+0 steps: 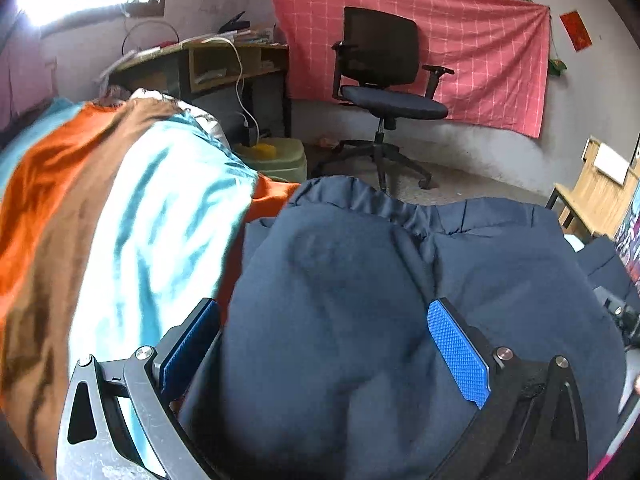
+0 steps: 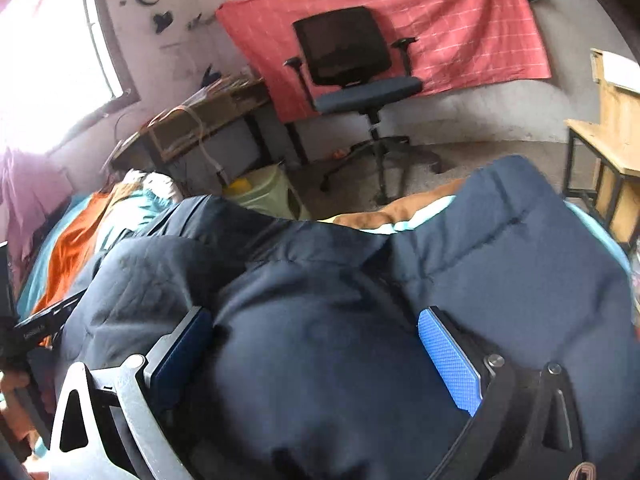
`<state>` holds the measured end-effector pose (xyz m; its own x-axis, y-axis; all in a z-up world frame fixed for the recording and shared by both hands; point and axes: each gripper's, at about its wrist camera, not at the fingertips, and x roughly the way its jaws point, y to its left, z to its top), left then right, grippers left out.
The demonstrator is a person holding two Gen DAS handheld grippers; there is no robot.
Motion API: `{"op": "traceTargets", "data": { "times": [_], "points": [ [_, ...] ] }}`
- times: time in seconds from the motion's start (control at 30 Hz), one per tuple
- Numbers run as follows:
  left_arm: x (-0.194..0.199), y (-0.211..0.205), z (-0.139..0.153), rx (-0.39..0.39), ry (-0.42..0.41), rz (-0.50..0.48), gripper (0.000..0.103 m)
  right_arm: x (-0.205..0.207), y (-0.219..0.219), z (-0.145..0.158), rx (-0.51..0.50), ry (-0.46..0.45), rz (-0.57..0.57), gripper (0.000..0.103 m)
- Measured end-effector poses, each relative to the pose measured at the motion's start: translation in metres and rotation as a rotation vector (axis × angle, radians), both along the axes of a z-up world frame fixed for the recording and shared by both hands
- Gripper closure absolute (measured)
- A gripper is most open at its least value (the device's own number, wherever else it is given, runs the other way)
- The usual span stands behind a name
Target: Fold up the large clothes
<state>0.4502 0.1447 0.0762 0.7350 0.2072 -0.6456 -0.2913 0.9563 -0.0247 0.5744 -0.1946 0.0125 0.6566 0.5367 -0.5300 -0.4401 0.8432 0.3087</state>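
- The navy padded quilted jacket [image 1: 360, 300] is bunched on the bed, over the orange, brown and teal striped bedspread [image 1: 120, 220].
- Left claw [image 1: 324, 344] and right claw [image 2: 316, 352] are both spread wide, with thick fabric bulging between the blue pads [image 1: 460, 352]. Neither looks clamped yet.
- Risk: closing on that puffy wad grabs several layers, so the fold goes lumpy.
- The slick shell might also slip out on lifting, or drag the bedspread.
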Motion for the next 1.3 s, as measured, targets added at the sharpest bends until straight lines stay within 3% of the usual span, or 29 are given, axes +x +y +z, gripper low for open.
{"op": "traceTargets", "data": {
  "times": [0.27, 0.47, 0.73, 1.0, 1.1, 1.23, 1.3],
  "points": [
    [-0.015, 0.002, 0.001, 0.069, 0.021, -0.012, 0.001, -0.018, -0.014, 0.012, -0.112, -0.022, -0.072, 0.000],
    [-0.022, 0.020, -0.004, 0.076, 0.051, -0.012, 0.001, -0.022, -0.035, 0.014, -0.121, -0.016, -0.155, 0.000],
    [-0.035, 0.074, -0.017, -0.048, 0.096, 0.011, 0.001, -0.025, -0.069, 0.016, -0.198, -0.036, -0.226, 0.000],
    [-0.037, 0.089, -0.016, -0.227, 0.102, -0.190, 0.001, -0.021, -0.115, 0.013, -0.209, 0.003, -0.212, 0.000],
    [-0.026, 0.087, -0.024, -0.328, 0.153, -0.221, 0.001, -0.014, -0.128, 0.003, -0.183, 0.070, -0.174, 0.000],
    [-0.013, 0.091, -0.036, -0.497, 0.167, -0.190, 0.001, -0.004, -0.141, -0.012, -0.120, 0.168, -0.161, 0.000],
    [-0.008, 0.094, -0.041, -0.534, 0.167, -0.183, 0.001, 0.001, -0.147, -0.017, -0.082, 0.214, -0.154, 0.000]
  ]
}}
